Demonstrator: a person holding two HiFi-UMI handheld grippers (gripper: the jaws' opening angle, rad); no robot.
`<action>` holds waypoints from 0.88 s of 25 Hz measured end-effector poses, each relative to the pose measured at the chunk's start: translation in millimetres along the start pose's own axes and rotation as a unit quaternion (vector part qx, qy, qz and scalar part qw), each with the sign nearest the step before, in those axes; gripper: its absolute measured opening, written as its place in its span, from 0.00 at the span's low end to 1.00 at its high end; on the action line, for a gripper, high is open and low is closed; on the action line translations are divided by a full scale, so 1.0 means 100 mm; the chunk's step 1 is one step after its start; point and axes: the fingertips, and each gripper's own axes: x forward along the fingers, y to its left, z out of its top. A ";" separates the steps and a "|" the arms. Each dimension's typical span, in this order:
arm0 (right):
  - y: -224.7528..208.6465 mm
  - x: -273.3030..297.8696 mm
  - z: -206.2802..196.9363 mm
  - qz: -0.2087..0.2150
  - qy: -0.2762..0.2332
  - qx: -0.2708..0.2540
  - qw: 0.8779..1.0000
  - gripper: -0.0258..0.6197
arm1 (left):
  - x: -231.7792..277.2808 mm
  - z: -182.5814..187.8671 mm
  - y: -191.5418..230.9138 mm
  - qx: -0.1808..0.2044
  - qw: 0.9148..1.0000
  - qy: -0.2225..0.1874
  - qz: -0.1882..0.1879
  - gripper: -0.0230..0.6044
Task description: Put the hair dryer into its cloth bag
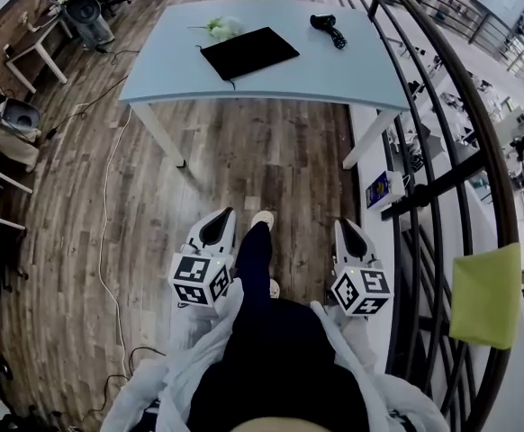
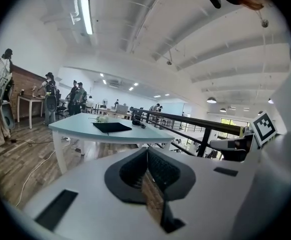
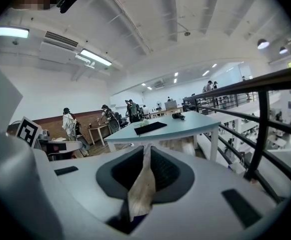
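Note:
A black hair dryer lies at the far right of a light-blue table. Left of it a flat black cloth bag rests on the tabletop. Both grippers hang near my body over the wooden floor, well short of the table. My left gripper is shut with nothing between its jaws. My right gripper is also shut and empty. Over the closed left gripper, the left gripper view shows the bag and dryer. Past the right gripper lie the bag and dryer.
A black metal railing runs along my right with a yellow-green cloth draped on it. A pale green bunch lies on the table by the bag. A cable trails over the floor at left. People stand at desks far behind.

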 end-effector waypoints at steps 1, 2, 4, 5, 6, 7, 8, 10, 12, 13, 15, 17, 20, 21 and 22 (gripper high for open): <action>-0.02 0.01 0.00 0.000 0.000 0.002 1.000 0.13 | 0.02 0.00 -0.02 0.003 1.000 0.001 0.000 0.06; -0.03 0.03 0.01 0.001 0.000 0.004 1.000 0.13 | 0.04 0.01 -0.03 0.006 1.000 0.003 0.001 0.06; -0.04 0.08 0.03 0.001 0.000 0.005 1.000 0.13 | 0.09 0.03 -0.02 0.010 1.000 0.005 0.003 0.06; -0.04 0.11 0.04 0.002 0.001 0.005 1.000 0.15 | 0.12 0.04 -0.02 0.010 1.000 0.006 0.002 0.06; -0.05 0.15 0.05 0.001 0.002 0.006 1.000 0.17 | 0.15 0.05 -0.01 0.010 1.000 0.007 0.000 0.06; -0.06 0.20 0.07 0.001 0.003 0.007 1.000 0.19 | 0.19 0.06 0.01 0.009 1.000 0.008 -0.002 0.06; -0.08 0.24 0.08 0.000 0.003 0.009 1.000 0.20 | 0.24 0.07 0.02 0.008 1.000 0.007 -0.003 0.06; -0.14 0.33 0.10 -0.003 0.002 0.012 1.000 0.26 | 0.34 0.09 0.05 0.008 1.000 0.006 -0.004 0.06; -0.20 0.42 0.12 -0.009 0.002 0.012 1.000 0.33 | 0.44 0.10 0.07 0.008 1.000 0.007 -0.005 0.06; -0.24 0.47 0.14 -0.012 0.003 0.011 1.000 0.36 | 0.51 0.11 0.08 0.009 1.000 0.008 -0.005 0.06; -0.31 0.60 0.18 -0.014 0.011 0.009 1.000 0.39 | 0.65 0.15 0.11 0.011 1.000 0.010 -0.004 0.06; -0.37 0.73 0.23 -0.016 0.019 0.006 1.000 0.42 | 0.80 0.20 0.15 0.013 1.000 0.012 -0.006 0.06; -0.47 0.93 0.35 -0.020 0.020 0.005 1.000 0.47 | 1.04 0.32 0.22 0.016 1.000 0.009 -0.008 0.06; -0.51 1.00 0.39 -0.021 0.020 0.005 1.000 0.47 | 1.12 0.37 0.25 0.017 1.000 0.009 -0.007 0.06; -0.55 1.08 0.44 -0.022 0.021 0.004 1.000 0.48 | 1.20 0.41 0.27 0.016 1.000 0.008 -0.006 0.06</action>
